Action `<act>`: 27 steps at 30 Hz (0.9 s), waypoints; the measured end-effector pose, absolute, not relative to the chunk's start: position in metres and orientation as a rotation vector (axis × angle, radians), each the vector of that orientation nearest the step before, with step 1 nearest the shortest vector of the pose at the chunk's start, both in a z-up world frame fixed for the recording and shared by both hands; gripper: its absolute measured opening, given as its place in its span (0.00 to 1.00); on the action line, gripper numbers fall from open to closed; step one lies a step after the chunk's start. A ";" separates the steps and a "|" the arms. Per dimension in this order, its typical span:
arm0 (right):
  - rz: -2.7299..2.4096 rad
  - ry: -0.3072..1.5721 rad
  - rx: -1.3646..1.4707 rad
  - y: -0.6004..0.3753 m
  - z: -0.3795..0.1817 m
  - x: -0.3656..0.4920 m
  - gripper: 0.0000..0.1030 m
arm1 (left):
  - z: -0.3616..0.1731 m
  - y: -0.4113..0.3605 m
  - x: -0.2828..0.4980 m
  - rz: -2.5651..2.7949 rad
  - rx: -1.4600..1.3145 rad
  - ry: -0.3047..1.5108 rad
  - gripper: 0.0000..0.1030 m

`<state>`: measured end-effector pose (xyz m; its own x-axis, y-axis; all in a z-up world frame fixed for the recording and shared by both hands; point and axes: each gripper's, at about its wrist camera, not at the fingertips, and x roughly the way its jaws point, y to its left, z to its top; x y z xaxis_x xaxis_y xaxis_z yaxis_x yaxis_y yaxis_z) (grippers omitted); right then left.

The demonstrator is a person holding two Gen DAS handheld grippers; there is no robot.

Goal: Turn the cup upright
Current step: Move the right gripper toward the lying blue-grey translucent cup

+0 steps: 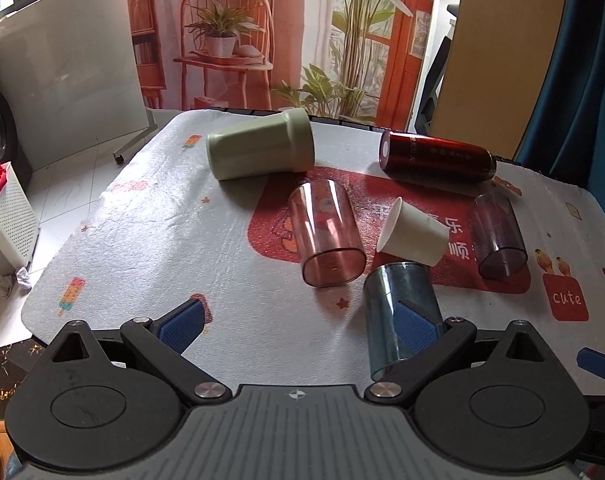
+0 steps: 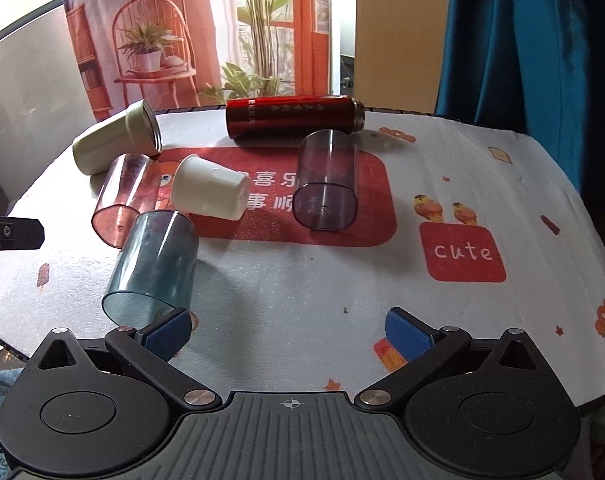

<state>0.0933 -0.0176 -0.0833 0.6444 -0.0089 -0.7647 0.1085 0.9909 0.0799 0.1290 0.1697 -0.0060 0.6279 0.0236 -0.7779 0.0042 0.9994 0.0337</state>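
Several cups lie on their sides on the table: a clear blue cup (image 1: 398,316) (image 2: 154,264), a clear pink cup (image 1: 328,232) (image 2: 120,196), a white paper cup (image 1: 412,238) (image 2: 210,192), a clear purple cup (image 1: 498,236) (image 2: 326,184), a pale green cup (image 1: 258,150) (image 2: 114,144) and a red flask (image 1: 434,156) (image 2: 294,118). My left gripper (image 1: 302,320) is open; its right finger is seen through the blue cup's wall. My right gripper (image 2: 288,330) is open and empty, its left finger just below the blue cup's base.
The table is covered by a white cloth (image 1: 150,240) (image 2: 502,184) with a red patch and a "cute" label (image 2: 462,252). A white basket (image 1: 6,220) stands on the floor to the left. A blue curtain (image 2: 522,40) hangs at the right.
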 end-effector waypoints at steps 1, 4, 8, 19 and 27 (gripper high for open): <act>-0.068 0.868 0.129 -0.020 -0.084 0.093 1.00 | -0.007 0.166 0.130 0.007 0.034 0.892 0.98; -0.068 0.868 0.136 -0.024 -0.087 0.092 1.00 | -0.014 0.157 0.136 -0.008 0.024 0.910 0.98; -0.071 0.882 0.132 -0.027 -0.091 0.092 1.00 | -0.019 0.152 0.146 -0.039 0.006 0.921 0.98; -0.082 0.858 0.164 -0.039 -0.089 0.090 1.00 | -0.045 0.130 0.181 -0.064 -0.022 0.978 0.92; -0.080 0.871 0.159 -0.037 -0.092 0.091 1.00 | -0.059 0.118 0.180 -0.129 -0.024 1.002 0.91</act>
